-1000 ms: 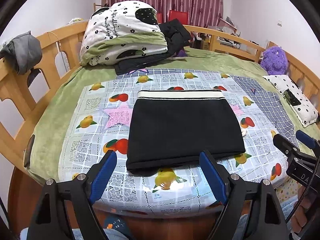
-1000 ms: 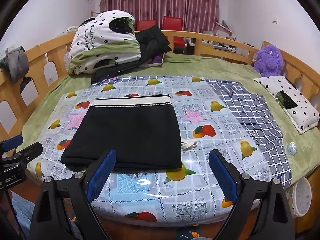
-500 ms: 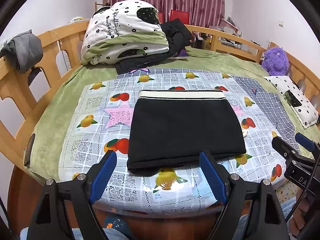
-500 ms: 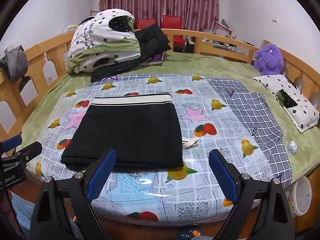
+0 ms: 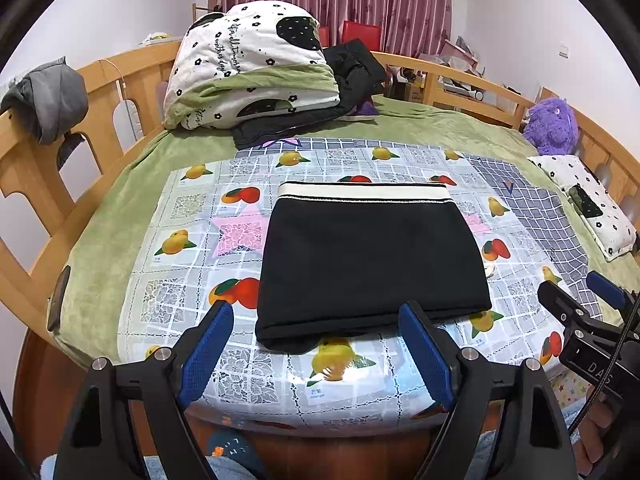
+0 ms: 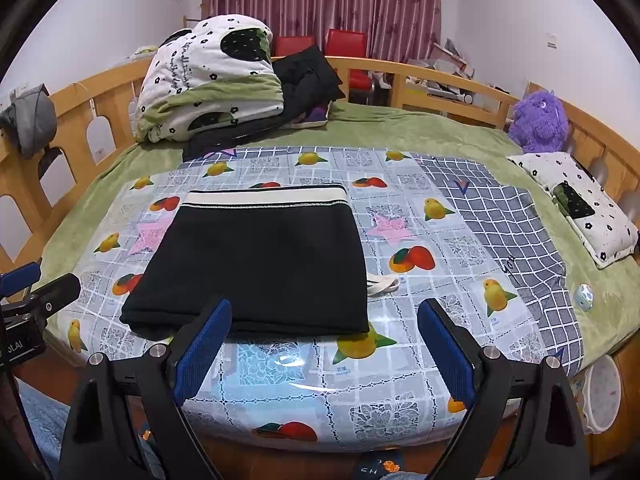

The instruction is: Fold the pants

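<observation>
The black knit pants with a cream striped waistband (image 5: 370, 256) lie folded into a compact rectangle on the glossy fruit-print plastic sheet (image 5: 188, 272) over the bed; folding looks essentially complete (a pale drawstring end shows at one side). Both the left gripper (image 5: 316, 354) and the right gripper (image 6: 322, 350) hover with blue pads wide apart, empty. The folded near edge lies just beyond their fingertips, untouched.

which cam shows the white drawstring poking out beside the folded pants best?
Right wrist: the drawstring lies fully visible at the right edge of the pants. Left wrist shows only a small white bit at the same edge.
</observation>
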### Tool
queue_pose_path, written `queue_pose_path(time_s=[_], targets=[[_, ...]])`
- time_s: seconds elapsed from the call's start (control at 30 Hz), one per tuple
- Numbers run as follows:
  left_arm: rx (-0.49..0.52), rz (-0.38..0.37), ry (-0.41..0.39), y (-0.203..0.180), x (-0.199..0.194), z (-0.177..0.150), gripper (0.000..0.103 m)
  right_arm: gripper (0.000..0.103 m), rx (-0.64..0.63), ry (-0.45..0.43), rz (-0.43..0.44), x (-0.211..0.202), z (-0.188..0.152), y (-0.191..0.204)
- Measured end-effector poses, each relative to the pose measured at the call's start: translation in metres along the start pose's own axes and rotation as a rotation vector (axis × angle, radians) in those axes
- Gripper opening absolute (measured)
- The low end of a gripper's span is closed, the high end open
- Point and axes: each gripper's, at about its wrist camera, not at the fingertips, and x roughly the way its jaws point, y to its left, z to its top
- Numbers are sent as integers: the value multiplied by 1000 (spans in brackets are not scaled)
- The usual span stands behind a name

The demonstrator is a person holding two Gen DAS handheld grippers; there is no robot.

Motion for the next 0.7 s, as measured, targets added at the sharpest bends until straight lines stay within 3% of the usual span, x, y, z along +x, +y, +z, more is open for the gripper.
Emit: queue_pose_path(time_s=[0.7], targets=[[0,-1,-4,-1,-1,0,84,93,24,-4,-6,-2,2,-8]])
